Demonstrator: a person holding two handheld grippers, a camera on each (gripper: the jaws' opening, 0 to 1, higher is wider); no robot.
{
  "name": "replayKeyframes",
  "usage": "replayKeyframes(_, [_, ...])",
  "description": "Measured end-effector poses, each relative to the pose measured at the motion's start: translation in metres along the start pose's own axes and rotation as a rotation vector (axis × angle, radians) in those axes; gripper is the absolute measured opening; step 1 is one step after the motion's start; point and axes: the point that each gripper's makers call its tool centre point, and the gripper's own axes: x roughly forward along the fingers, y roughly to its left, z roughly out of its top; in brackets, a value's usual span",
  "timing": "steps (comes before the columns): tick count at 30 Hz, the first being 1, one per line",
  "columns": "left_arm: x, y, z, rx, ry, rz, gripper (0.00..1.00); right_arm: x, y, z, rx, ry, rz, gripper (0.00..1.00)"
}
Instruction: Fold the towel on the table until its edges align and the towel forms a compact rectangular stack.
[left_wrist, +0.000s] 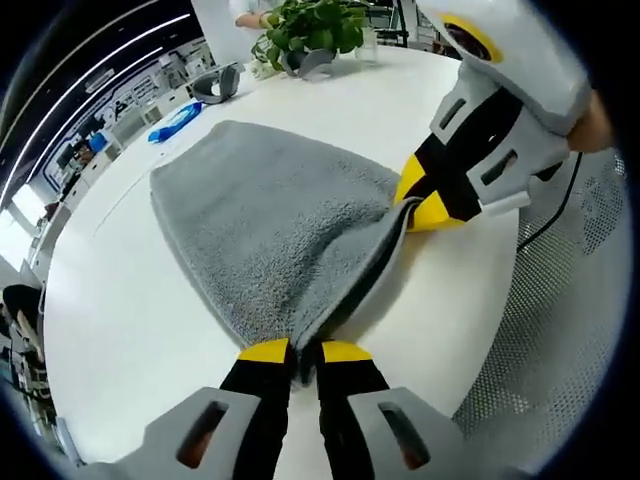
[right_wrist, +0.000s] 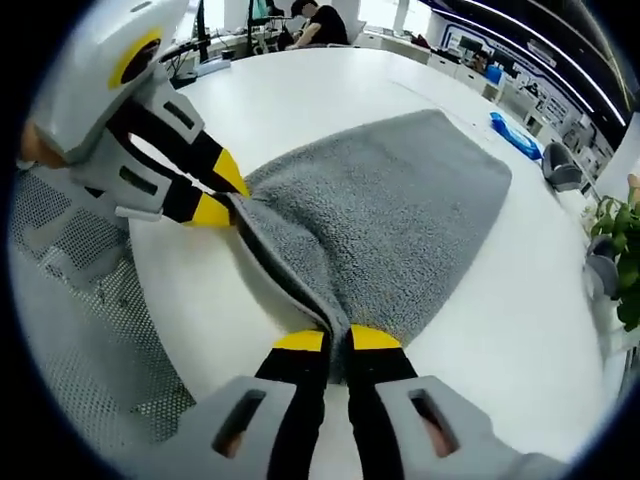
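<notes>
Towel: grey rectangular terry towel (left_wrist: 265, 215) spread over the centre of the round white table (left_wrist: 120, 330), folded double, its near edge lifted off the tabletop between the two grippers.
Left gripper: left gripper (left_wrist: 304, 352), black jaws with yellow tips, rises from the bottom centre of the left gripper view; jaws pinched tight on one corner of the towel's near edge, cloth squeezed between the tips.
Right gripper: right gripper (right_wrist: 336, 340) comes up from the bottom centre of the right gripper view, jaws closed hard on the other corner of that same edge.
Cross-view: right gripper shows at upper right in the left gripper view (left_wrist: 425, 205), yellow tips clamped on the cloth; left gripper sits at upper left in the right gripper view (right_wrist: 222, 198), likewise biting the towel.
Edge: the doubled hem runs taut between the two grips, a dark fold line visible along it.
Far side of table: green leafy potted plant (left_wrist: 312, 28) at top centre of the left gripper view, blue object (left_wrist: 176, 122) at upper left.
Beside the table: grey mesh chair (right_wrist: 75, 300) at the left of the right gripper view.
</notes>
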Motion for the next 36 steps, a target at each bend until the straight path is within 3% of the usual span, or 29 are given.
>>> replayKeyframes(5, [-0.003,-0.005,-0.003,-0.029,0.012,-0.028,0.09,-0.002,0.004,-0.003,0.017,0.006,0.028,0.04])
replayKeyframes(9, [-0.007,-0.012,-0.007,-0.127,0.029,-0.087,0.09,-0.007,0.01,-0.008,0.073,0.028,0.086,0.04])
replayKeyframes(12, [-0.011,-0.017,-0.01,-0.157,0.043,-0.133,0.1,-0.011,0.014,-0.012,0.101,0.015,0.119,0.04])
replayKeyframes(16, [-0.015,-0.023,-0.012,-0.122,0.067,-0.162,0.09,-0.015,0.021,-0.015,0.101,0.05,0.151,0.04])
replayKeyframes(19, [-0.018,-0.025,-0.014,-0.078,0.098,-0.155,0.09,-0.018,0.026,-0.014,0.101,0.076,0.16,0.04])
replayKeyframes(25, [-0.027,-0.021,-0.009,-0.044,0.095,-0.122,0.09,-0.026,0.026,-0.008,0.034,0.084,0.131,0.04])
replayKeyframes(36, [-0.055,-0.015,0.006,-0.055,0.025,-0.086,0.09,-0.057,0.02,0.011,0.12,-0.006,0.139,0.04])
